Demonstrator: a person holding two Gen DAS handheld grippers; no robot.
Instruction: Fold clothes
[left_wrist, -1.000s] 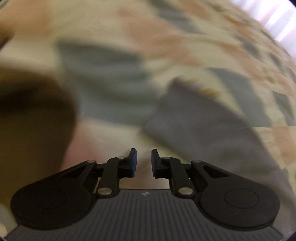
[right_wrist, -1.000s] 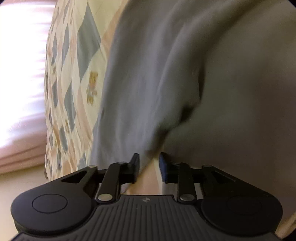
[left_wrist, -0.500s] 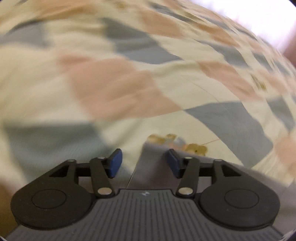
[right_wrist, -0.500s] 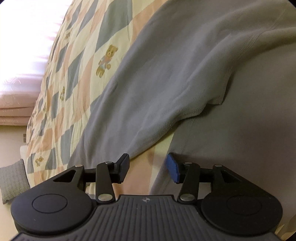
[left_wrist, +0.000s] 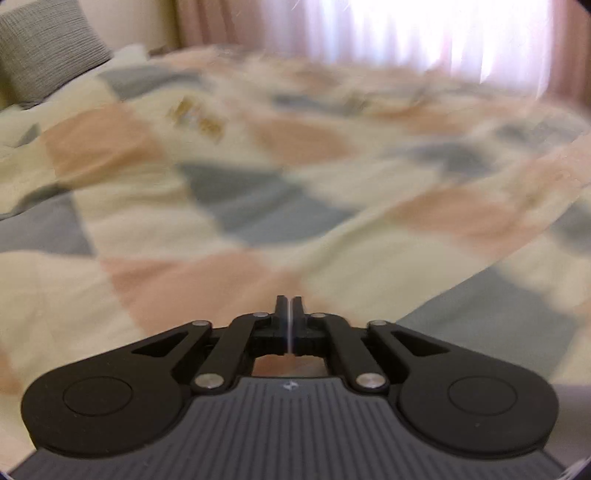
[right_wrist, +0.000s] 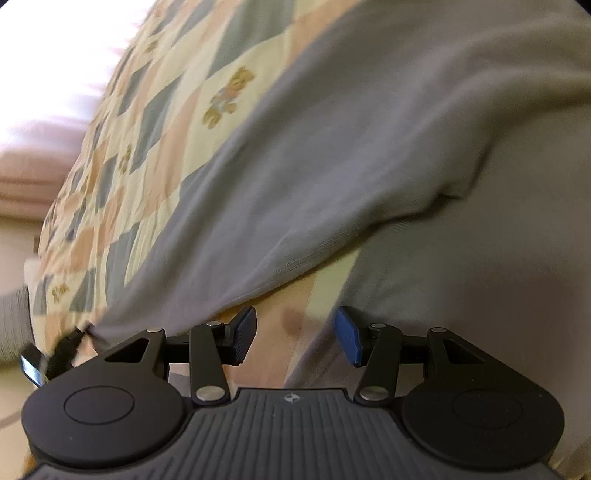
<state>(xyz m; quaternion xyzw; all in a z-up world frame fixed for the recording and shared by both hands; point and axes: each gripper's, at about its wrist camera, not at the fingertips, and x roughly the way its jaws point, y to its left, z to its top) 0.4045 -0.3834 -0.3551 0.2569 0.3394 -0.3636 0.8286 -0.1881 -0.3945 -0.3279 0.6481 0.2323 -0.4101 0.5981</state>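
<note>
A grey garment (right_wrist: 369, 147) lies spread on a patchwork quilt (right_wrist: 184, 122). Its sleeve hem (right_wrist: 295, 262) runs just ahead of my right gripper (right_wrist: 295, 332). The right jaws are opening, and only bare quilt shows between the blue pads (right_wrist: 347, 338). My left gripper (left_wrist: 289, 306) is shut, with a pale sliver of cloth showing between its pads, apparently the garment's thin edge; the rest of the cloth is hidden under the gripper. In the right wrist view the garment's left corner tapers to a dark blurred object (right_wrist: 55, 354) that I cannot identify.
The quilt (left_wrist: 258, 206) covers the whole bed and carries teddy-bear prints (right_wrist: 225, 96). A grey ribbed pillow (left_wrist: 40, 48) lies at the far left. Bright pink curtains (left_wrist: 406, 37) hang behind the bed.
The left jaws spread around a grey cloth edge, then closed. The left view swung up from the quilt to look across the bed. The right jaws widened and that view rolled.
</note>
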